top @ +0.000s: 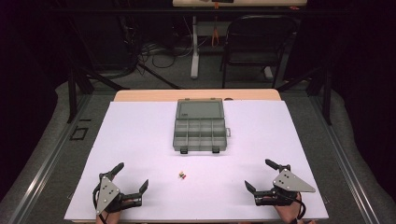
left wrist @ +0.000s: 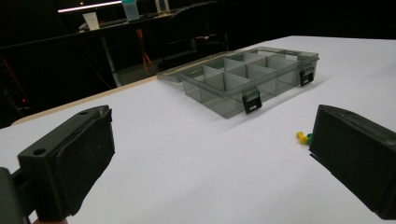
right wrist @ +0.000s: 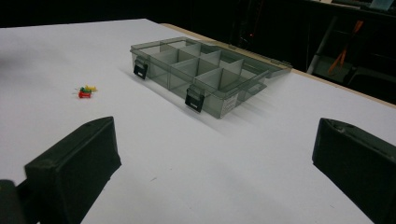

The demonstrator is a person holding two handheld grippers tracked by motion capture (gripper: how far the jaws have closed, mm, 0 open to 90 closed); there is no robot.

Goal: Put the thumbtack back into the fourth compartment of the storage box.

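Observation:
A grey see-through organizer box (top: 200, 126) lies open at the middle of the white table, lid folded back, its several compartments looking empty (left wrist: 243, 77) (right wrist: 201, 70). A small cluster of coloured push pins (top: 181, 175) lies in front of it; red, green and yellow ones show in the right gripper view (right wrist: 85, 91), yellow ones beside the right jaw in the left gripper view (left wrist: 302, 137). My left gripper (top: 132, 176) rests open near the front left. My right gripper (top: 259, 174) rests open near the front right. Nothing is between either pair of jaws.
The white sheet (top: 140, 140) covers a wooden table whose bare far edge (top: 149, 94) shows behind the box. Beyond it stand a black folding chair (top: 254, 44) and a desk frame (top: 195, 46) with cables on the floor.

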